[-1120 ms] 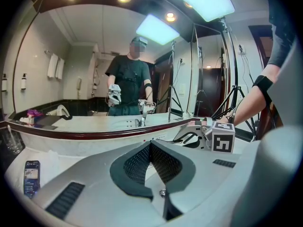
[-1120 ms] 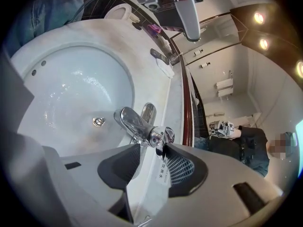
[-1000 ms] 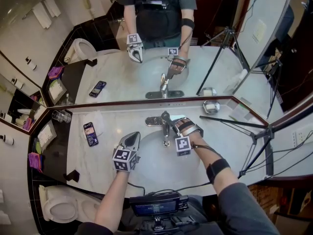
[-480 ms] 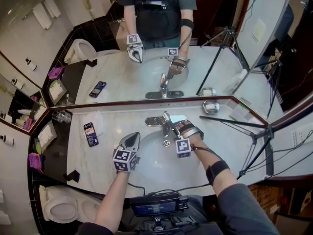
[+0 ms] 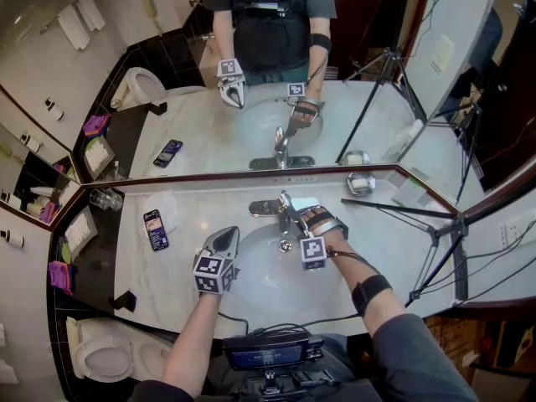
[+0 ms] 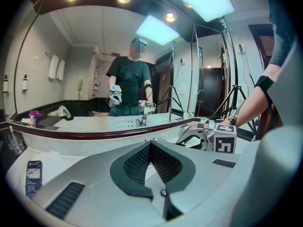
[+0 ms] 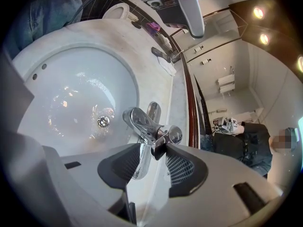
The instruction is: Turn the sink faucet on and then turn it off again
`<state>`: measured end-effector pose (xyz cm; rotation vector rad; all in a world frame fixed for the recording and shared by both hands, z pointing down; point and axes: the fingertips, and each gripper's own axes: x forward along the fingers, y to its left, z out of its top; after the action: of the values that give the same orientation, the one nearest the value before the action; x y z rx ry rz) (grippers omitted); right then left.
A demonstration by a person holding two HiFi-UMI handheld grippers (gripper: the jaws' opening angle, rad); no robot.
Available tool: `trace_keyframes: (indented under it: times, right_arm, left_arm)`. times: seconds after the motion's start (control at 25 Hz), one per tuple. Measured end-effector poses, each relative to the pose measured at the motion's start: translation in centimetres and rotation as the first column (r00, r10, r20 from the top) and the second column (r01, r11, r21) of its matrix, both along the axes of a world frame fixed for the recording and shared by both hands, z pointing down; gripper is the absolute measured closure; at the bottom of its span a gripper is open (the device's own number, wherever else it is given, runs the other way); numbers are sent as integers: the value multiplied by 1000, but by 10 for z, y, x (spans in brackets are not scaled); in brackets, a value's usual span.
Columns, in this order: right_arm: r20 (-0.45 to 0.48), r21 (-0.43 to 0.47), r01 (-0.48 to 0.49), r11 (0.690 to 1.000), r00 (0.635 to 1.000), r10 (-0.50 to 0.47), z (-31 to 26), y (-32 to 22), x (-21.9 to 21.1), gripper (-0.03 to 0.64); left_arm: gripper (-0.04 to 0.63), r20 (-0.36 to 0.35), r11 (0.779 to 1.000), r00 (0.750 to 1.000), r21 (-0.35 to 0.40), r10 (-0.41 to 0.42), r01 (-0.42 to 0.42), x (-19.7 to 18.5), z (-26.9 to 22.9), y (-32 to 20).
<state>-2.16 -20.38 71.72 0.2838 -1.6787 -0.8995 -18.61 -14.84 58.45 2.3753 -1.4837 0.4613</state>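
The faucet (image 5: 283,210) stands at 12 o'clock on the sink (image 5: 266,296) rim, and your right claw (image 5: 295,218) is clamped on its chrome lever (image 7: 142,126). Your left claw (image 5: 228,235) (jaws pressed together, nothing between them) hovers at 8 o'clock from the faucet, above the marble table (image 5: 177,254).

Nothing legible in any view. The phone (image 5: 155,229) on the counter's left had a lit screen, but the print was too small to read. The left marker cube (image 5: 209,272) and right marker cube (image 5: 313,252) carried only black-and-white square patterns, no characters. The near chest display (image 5: 268,357) and the far-right wall sheet (image 5: 442,53) were unreadable.
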Motion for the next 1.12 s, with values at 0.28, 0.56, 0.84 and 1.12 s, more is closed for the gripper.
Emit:
trace_keyframes:
  times: [0.28, 0.56, 0.84, 1.12]
  right_arm:
    - [48, -26, -62, 998, 997, 63, -14, 4, 3, 403]
    - [178, -59, -140, 988, 973, 148, -44, 9, 10, 450]
    - [429, -142, -285, 948, 845, 318, -92, 15, 17, 573]
    - [596, -266, -411, 872, 640, 484, -115, 17, 43, 595]
  left_arm:
    - [594, 2, 1000, 1000, 11, 3, -3, 0, -4, 6]
    - [594, -14, 1000, 1000, 14, 4, -4, 5, -3, 9]
    - [594, -27, 1000, 1000, 28, 10, -9, 10, -8, 7]
    - [594, -34, 999, 999, 38, 13, -12, 13, -12, 9]
